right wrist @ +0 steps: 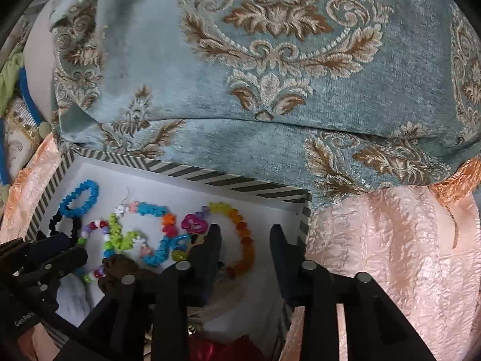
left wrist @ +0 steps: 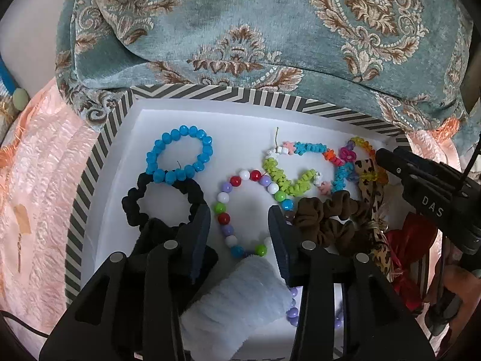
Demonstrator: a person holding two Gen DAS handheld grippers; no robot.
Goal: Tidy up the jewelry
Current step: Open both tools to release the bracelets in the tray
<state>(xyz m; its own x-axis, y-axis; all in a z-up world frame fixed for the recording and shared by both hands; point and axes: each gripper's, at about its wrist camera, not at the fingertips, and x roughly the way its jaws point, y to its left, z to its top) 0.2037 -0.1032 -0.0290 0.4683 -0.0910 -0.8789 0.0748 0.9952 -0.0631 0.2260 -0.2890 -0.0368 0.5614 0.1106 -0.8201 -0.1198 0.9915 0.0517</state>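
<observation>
A white tray with a striped rim (left wrist: 90,174) (right wrist: 234,180) holds the jewelry. In it lie a blue bead bracelet (left wrist: 180,156) (right wrist: 79,200), a black scrunchie (left wrist: 162,201), a multicolour round-bead bracelet (left wrist: 237,210), a coiled green, blue and orange strand (left wrist: 300,174) (right wrist: 144,234), a brown scrunchie (left wrist: 327,219), a leopard-print tie (left wrist: 372,198), a red piece (left wrist: 412,240), a yellow-to-orange bead bracelet (right wrist: 243,234) and a pale blue fluffy piece (left wrist: 240,300). My left gripper (left wrist: 239,216) is open over the round-bead bracelet. My right gripper (right wrist: 245,234) is open over the tray's right end.
A teal cushion with brown floral pattern (left wrist: 255,30) (right wrist: 270,75) lies right behind the tray. Peach satin fabric (left wrist: 39,180) (right wrist: 390,255) surrounds the tray. The right gripper's body (left wrist: 427,192) reaches in over the tray's right side.
</observation>
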